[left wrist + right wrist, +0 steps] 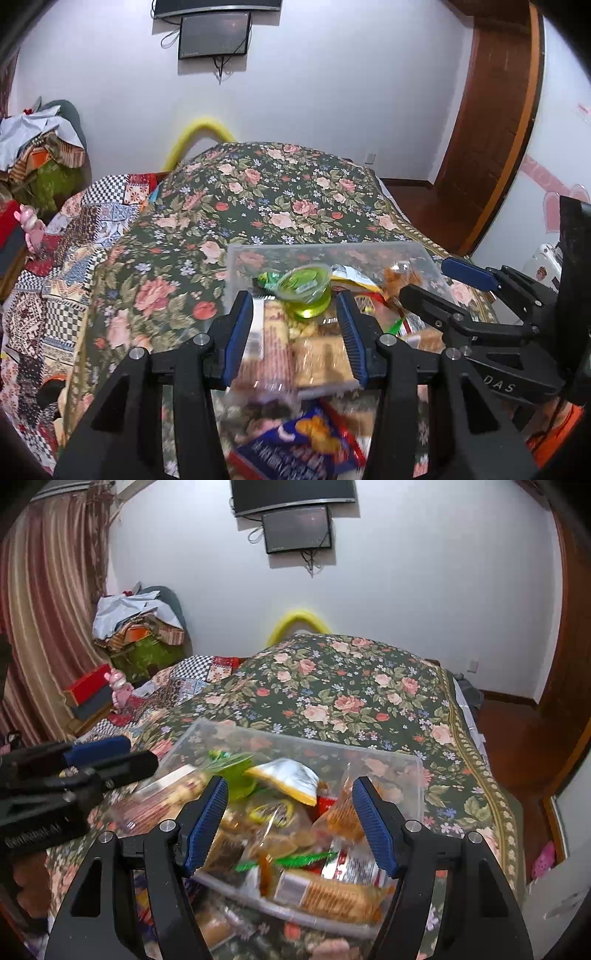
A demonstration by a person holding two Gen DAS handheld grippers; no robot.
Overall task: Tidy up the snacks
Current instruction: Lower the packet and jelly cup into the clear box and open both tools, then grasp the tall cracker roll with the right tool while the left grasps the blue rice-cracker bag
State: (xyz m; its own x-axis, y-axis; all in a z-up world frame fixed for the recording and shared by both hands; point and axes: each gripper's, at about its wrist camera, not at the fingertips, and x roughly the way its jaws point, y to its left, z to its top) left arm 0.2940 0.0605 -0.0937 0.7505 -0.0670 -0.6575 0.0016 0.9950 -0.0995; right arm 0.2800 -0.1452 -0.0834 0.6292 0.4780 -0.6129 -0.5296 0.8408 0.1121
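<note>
A clear plastic bin full of snacks stands on a floral bedspread. Inside lie a green jelly cup, a yellow-edged foil packet, cracker packs and a long biscuit sleeve. A blue snack bag lies outside the bin's near side. My left gripper is open, with the biscuit sleeve and crackers seen between its fingers. My right gripper is open over the bin, holding nothing. Each gripper shows in the other's view: the right one, the left one.
The floral bedspread covers a mound behind the bin. A patchwork quilt lies left. Piled clothes stand by a curtain. A wooden door is at right. A monitor hangs on the wall.
</note>
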